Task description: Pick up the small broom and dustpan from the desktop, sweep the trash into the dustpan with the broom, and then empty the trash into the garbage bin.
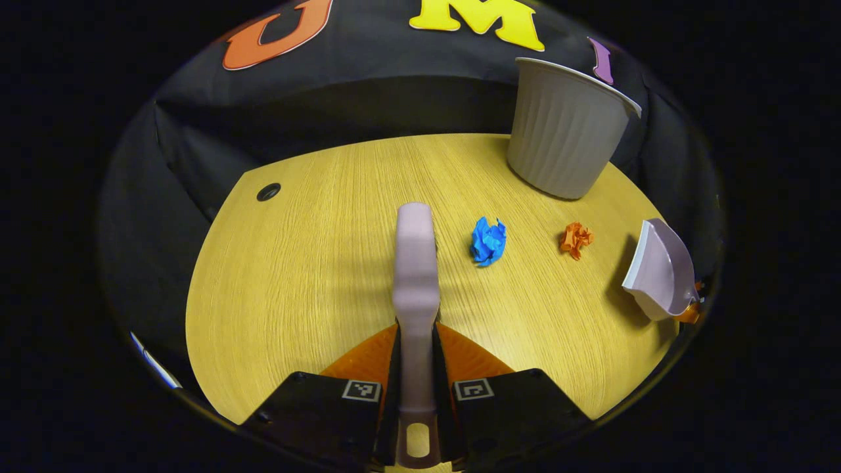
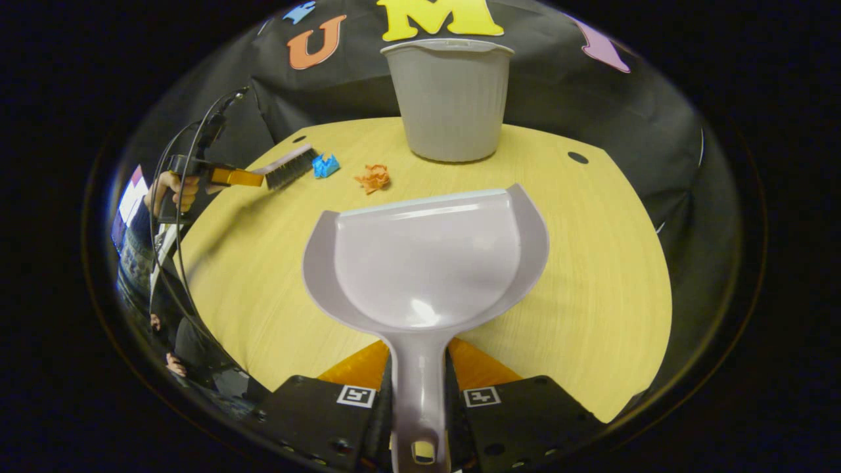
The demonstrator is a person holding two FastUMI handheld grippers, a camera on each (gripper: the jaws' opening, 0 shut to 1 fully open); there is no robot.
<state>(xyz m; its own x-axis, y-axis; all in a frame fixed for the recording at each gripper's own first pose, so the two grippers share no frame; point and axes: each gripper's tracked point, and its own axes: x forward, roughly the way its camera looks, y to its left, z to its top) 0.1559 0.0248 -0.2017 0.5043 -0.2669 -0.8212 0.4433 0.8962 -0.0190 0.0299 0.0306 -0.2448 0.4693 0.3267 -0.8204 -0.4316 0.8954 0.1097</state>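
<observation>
My left gripper [image 1: 416, 351] is shut on the handle of the small pale broom [image 1: 415, 263], which points away over the wooden desktop [image 1: 295, 276]. A crumpled blue paper [image 1: 489, 240] lies just right of the broom head, and a crumpled orange paper [image 1: 575, 239] lies further right. My right gripper [image 2: 420, 360] is shut on the handle of the pale dustpan [image 2: 427, 256], held above the table with its mouth facing the grey garbage bin [image 2: 450, 98]. In the right gripper view the broom [image 2: 289, 167] has its bristles beside the blue paper [image 2: 325, 164], near the orange paper [image 2: 372, 177]. The dustpan [image 1: 660, 272] shows at far right.
The ribbed garbage bin [image 1: 565, 128] stands upright at the table's far edge. A hand [image 2: 174, 187] holds the left gripper [image 2: 227, 176], with cables arching above it. Cable holes [image 1: 268, 192] [image 2: 578, 157] sit near the table's back corners.
</observation>
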